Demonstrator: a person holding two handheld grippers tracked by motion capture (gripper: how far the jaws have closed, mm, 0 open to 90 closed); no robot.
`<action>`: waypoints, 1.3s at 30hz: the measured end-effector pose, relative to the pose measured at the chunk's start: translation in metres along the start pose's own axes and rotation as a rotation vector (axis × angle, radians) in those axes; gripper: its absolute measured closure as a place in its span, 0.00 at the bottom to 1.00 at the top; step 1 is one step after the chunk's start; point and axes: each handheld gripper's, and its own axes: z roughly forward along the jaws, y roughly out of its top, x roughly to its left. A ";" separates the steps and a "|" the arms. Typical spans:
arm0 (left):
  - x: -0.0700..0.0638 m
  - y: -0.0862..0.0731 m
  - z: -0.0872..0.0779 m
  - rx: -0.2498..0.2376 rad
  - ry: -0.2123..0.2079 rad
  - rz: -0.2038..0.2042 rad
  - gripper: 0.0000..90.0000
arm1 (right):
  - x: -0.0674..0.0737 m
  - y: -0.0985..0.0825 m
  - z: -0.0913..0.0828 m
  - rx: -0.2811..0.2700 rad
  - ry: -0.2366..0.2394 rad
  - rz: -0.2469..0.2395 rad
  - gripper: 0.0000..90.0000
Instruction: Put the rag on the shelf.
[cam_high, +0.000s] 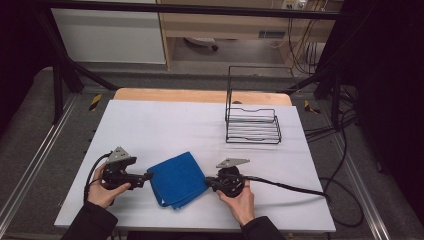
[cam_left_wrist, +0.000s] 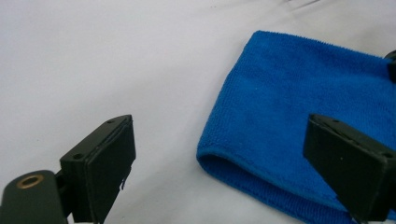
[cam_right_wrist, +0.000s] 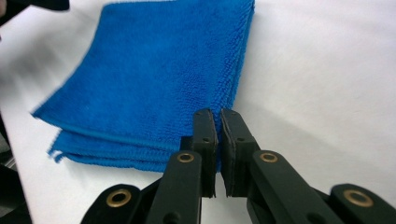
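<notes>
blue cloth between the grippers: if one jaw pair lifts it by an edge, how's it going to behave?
Probably floppy: the blue cloth is soft terry folded into several layers, whose stacked edges show in the right gripper view, so an edge lift would likely let the layers drape and unfold. It looks light. On the smooth white table cover a push would probably slide or bunch it.

Both hands rest low, the left gripper (cam_high: 148, 175) spread wide, the right gripper (cam_high: 208, 183) closed (jaws nearly touching).

black wire rack (cam_high: 252, 122) on table (cam_high: 160, 125)
</notes>
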 end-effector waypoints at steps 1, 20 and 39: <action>-0.001 0.000 0.000 0.000 -0.004 -0.003 0.11 | 0.000 0.002 -0.003 0.002 0.001 0.001 0.96; -0.027 0.023 0.030 0.080 -0.079 0.047 0.46 | -0.024 -0.003 -0.036 0.046 -0.037 0.030 0.96; -0.062 0.037 0.082 0.258 -0.195 0.098 0.96 | -0.042 -0.018 -0.071 0.041 -0.074 0.050 0.95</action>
